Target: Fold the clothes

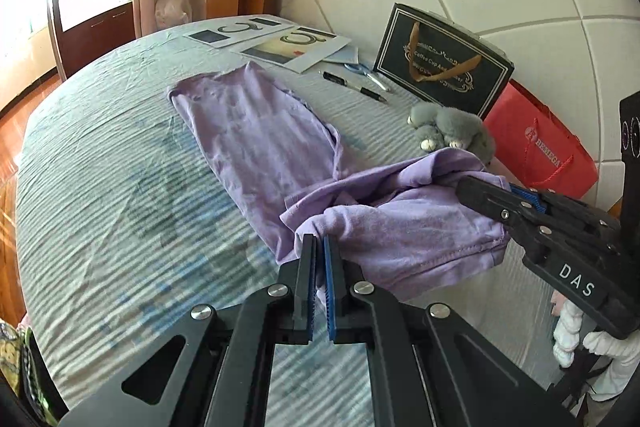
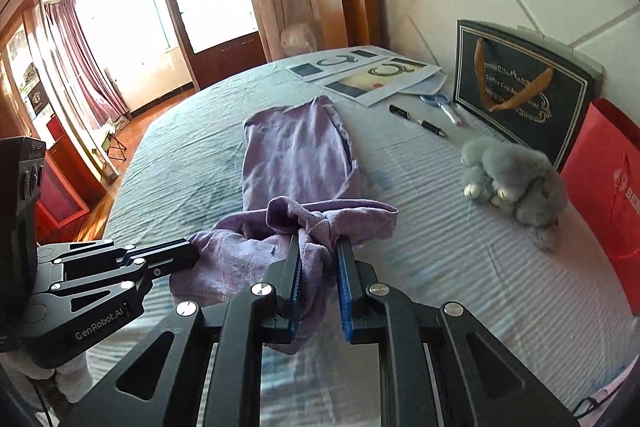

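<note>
Lavender garment (image 1: 260,143) lies lengthwise on a striped bed (image 1: 100,167), its near end bunched and lifted. Left claw (image 1: 319,247) is pressed together, pinching the near hem; right claw (image 2: 319,251) pinches a gathered fold of the same garment. One claw body reads "DAS", the other "GenRobot.AI". By the wall stand a dark gift bag (image 1: 444,63) lettered "Coffee Cup And Saucer" and a red bag (image 1: 540,147) marked "BEMEGA". A grey plush toy (image 2: 516,179) sits near them.
</note>
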`<state>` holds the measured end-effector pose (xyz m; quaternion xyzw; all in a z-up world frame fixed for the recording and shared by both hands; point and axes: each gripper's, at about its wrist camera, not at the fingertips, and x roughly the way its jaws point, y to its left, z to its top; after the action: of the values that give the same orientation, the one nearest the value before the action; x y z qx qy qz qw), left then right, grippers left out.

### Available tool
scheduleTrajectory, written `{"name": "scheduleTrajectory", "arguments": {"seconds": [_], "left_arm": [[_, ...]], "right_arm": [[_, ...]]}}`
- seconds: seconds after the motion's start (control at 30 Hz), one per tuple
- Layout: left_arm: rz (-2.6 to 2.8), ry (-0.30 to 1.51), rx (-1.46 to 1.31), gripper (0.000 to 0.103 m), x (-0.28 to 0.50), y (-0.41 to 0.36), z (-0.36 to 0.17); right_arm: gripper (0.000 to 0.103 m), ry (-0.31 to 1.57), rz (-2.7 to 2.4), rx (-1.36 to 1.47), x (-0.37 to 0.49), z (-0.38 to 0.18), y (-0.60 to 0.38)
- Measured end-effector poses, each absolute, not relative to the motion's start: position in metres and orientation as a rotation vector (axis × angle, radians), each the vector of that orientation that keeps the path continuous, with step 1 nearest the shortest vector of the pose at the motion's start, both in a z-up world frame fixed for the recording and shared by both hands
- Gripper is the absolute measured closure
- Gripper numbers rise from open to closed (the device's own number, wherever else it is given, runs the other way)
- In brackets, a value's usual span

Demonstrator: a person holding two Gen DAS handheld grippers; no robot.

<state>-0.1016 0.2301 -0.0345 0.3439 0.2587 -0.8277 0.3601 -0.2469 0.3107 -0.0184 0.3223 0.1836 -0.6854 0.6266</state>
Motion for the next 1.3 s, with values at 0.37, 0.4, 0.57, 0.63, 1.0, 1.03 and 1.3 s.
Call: {"name": "scheduleTrajectory", "arguments": {"seconds": [0.37, 0.4, 0.57, 0.63, 1.0, 1.03, 1.3], "left_arm": [[-2.243, 0.721, 0.964, 0.102, -0.096, 0.006, -0.047], [-2.242, 0.725, 0.976, 0.102, -0.096, -0.011, -0.052], [-2.247, 0.758, 1.025, 0.102, -0.096, -0.08, -0.071], [-2.274, 0.752, 1.054, 0.102, -0.097, -0.093, -0.075], [-2.33, 0.845, 1.213, 0.068, -0.105, -0.057, -0.107], [-2.318, 0.842, 1.215, 0.068, -0.104, -0.054, -0.109], [-2.263, 0.799, 1.228, 0.067, -0.113, -0.04, -0.12]], "right_arm": [[0.088, 0.423, -1.66, 0.785, -0.24, -0.014, 0.103], [0.088, 0.424, -1.663, 0.801, -0.241, -0.019, 0.086], [0.089, 0.434, -1.67, 0.844, -0.244, -0.036, 0.009], [0.089, 0.448, -1.681, 0.855, -0.248, -0.04, -0.01], [0.041, 0.545, -1.684, 1.024, -0.27, -0.068, 0.051], [0.041, 0.557, -1.673, 1.032, -0.27, -0.072, 0.058], [0.04, 0.588, -1.605, 1.059, -0.272, -0.092, 0.08]]}}
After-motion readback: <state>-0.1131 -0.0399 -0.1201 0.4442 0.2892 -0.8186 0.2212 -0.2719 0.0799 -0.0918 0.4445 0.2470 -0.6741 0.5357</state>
